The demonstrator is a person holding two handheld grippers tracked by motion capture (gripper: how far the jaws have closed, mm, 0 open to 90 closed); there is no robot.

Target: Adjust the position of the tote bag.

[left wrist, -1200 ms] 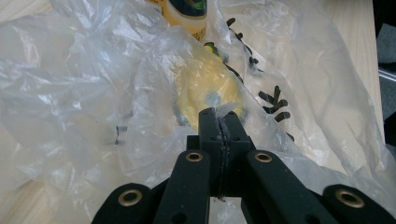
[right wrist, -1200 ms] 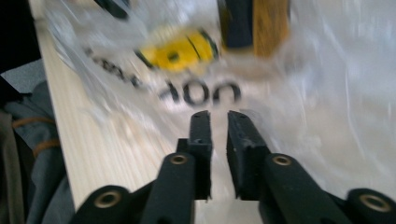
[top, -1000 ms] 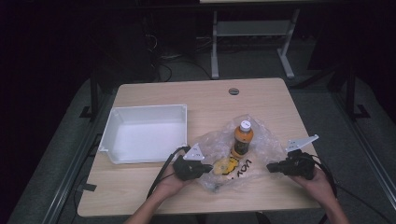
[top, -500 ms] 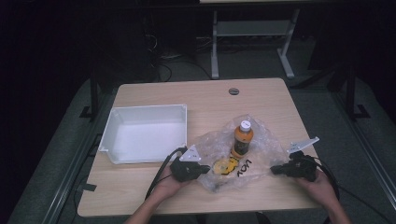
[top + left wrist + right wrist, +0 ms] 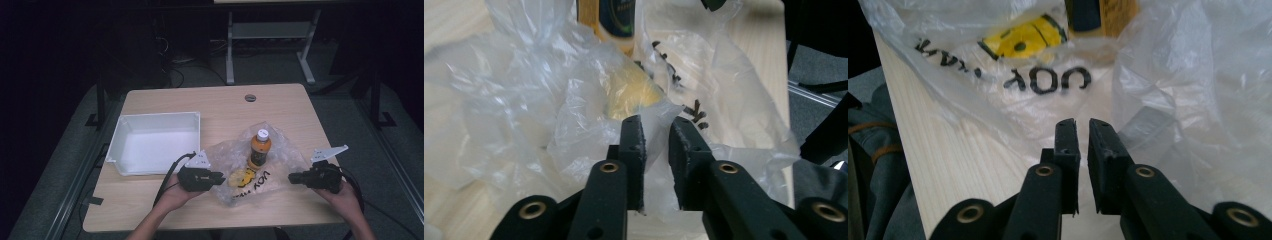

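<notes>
As I let go, step: freeing the bag (image 5: 280, 160) by the table (image 5: 210, 100)'s near edge, bottle (image 5: 259, 149) upright on it.
Left gripper (image 5: 220, 177): jaws just opening, film loose between them.
Right gripper (image 5: 291, 178): just opening, nothing between.
Care: back out level; don't snag film or tip bottle.

Dim room, grey carpet floor (image 5: 350, 115), pale wooden table (image 5: 220, 102), white-legged desk frame (image 5: 270, 35) behind.
</notes>
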